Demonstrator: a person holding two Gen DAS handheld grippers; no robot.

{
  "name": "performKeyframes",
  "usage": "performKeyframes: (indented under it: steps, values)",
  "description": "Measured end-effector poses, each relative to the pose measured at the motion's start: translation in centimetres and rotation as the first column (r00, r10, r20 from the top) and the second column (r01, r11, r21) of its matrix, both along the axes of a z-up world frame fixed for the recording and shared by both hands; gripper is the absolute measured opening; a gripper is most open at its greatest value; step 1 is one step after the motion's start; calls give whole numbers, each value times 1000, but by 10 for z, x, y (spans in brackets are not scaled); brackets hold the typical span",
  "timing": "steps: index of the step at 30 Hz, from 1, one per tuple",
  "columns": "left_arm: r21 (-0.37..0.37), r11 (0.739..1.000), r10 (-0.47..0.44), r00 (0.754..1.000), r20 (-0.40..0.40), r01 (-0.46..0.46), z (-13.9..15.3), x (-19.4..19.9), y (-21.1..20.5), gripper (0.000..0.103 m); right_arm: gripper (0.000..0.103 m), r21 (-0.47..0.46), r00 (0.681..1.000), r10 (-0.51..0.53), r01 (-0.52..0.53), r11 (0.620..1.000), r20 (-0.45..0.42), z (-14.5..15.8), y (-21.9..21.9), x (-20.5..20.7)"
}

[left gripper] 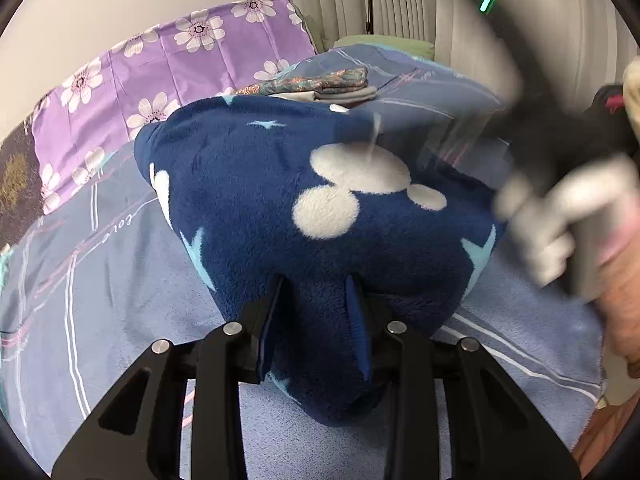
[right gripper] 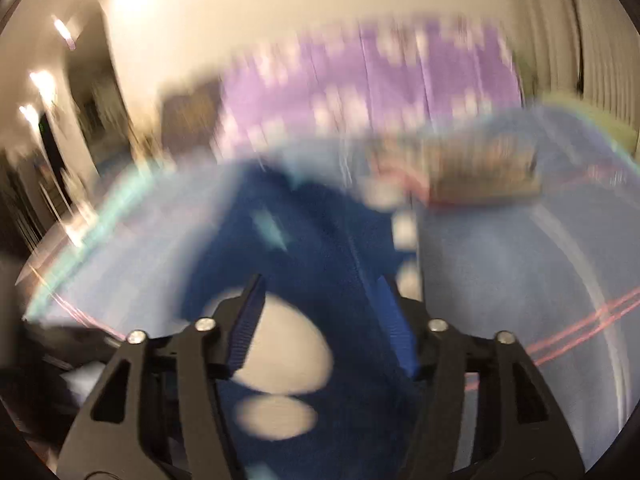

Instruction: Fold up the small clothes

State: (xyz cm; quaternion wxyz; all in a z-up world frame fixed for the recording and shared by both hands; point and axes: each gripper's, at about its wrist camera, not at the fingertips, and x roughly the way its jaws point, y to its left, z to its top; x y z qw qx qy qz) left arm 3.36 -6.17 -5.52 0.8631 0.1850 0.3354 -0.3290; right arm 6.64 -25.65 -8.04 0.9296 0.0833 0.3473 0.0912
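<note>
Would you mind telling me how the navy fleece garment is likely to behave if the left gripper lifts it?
The navy fleece garment probably droops floppily: it already bulges and folds around the left gripper clamping it. Its thick, fuzzy pile suggests little slipping on the pads. It looks light, likely dragging across the plaid bedsheet rather than lifting cleanly.

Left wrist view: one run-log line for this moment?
left gripper: shut on navy fleece garment | right gripper: open above it | surface: blue plaid bedsheet

The only writing is a small white cursive mark printed on the blue plaid bedsheet [left gripper: 120,248] at the left of the left wrist view; its letters cannot be read.
</note>
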Motion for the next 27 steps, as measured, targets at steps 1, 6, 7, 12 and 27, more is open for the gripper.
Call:
performKeyframes:
  steps: [1, 6, 7, 12, 27]
  values:
    - [-33, 999, -6, 1000, -16, 5, 4, 3, 4, 34, 63, 51, 999, -3, 1, 999, 54, -13, -9, -1]
    - [-94, 993, 76, 994, 84, -68, 42, 41, 8, 35, 63, 59, 1000, -14, 13, 998, 20, -3, -12, -4]
    - [-121, 989, 94, 991, 91, -83, 50, 54, 7, 34, 64, 55, 999, -20, 18, 998, 31, -3, -11, -6]
    - [-98, 986, 138, 990, 21, -136, 34, 134, -23, 35, 64, 82, 999, -23, 20, 996, 36, -5, -14, -9]
    - [-61, 990, 129, 991, 31, -127, 18, 157, -20, 43, 64, 61, 999, 0, 3, 998, -53, 29, -18, -1]
